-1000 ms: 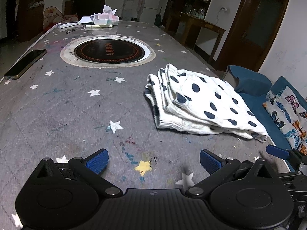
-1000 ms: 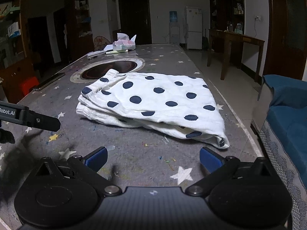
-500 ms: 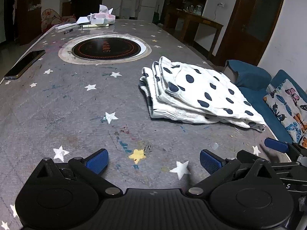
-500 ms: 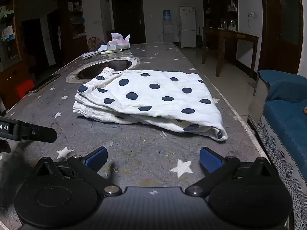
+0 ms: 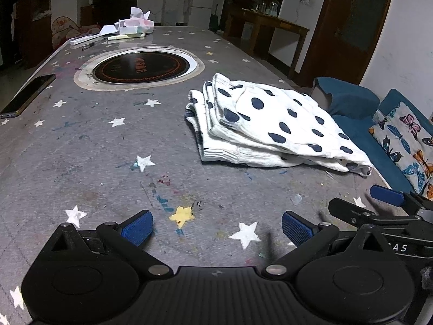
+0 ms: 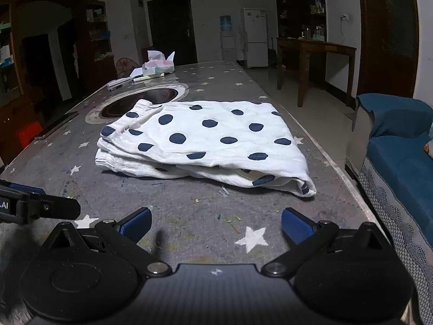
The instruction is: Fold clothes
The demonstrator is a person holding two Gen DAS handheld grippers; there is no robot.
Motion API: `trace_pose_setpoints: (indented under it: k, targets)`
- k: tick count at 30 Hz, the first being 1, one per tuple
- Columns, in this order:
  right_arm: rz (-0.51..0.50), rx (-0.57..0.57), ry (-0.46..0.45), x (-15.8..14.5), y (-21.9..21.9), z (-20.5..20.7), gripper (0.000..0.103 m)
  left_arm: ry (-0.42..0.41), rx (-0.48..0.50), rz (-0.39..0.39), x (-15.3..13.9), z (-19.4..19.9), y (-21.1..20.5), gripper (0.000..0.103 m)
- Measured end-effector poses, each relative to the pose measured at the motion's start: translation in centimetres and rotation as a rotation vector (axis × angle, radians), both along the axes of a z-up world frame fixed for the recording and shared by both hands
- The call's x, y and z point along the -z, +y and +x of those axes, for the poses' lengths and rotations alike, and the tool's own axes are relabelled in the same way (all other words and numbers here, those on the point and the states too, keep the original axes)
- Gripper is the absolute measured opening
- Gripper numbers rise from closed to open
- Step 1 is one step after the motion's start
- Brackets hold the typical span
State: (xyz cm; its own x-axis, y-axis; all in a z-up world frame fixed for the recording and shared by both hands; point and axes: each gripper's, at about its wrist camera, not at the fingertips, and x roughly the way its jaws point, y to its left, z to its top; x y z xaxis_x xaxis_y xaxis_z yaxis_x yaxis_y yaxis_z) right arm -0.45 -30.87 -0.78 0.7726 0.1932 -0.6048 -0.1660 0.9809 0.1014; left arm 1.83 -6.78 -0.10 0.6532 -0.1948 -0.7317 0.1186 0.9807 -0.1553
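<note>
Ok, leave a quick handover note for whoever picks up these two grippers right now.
Left gripper: open, empty, above the table.
Right gripper: open, empty, also short of the cloth.
Polka-dot garment: lies folded in layers near the table's right edge, untouched by either gripper.
Done: the folding looks finished.
Left: perhaps tidy the loose corner, if anything.

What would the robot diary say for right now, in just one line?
stage: fold looks done | polka-dot garment: folded, lying on table | left gripper: open, empty | right gripper: open, empty | both grippers off the garment
</note>
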Motion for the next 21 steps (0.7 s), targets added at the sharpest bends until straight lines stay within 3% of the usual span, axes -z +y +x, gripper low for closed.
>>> trace_pose_setpoints:
  k: [21]
  targets:
    - [0.018,0.071,0.021,0.4,-0.7,2.2,0.103,0.011,0.000,0.028,0.5,2.1,-0.4,0.103]
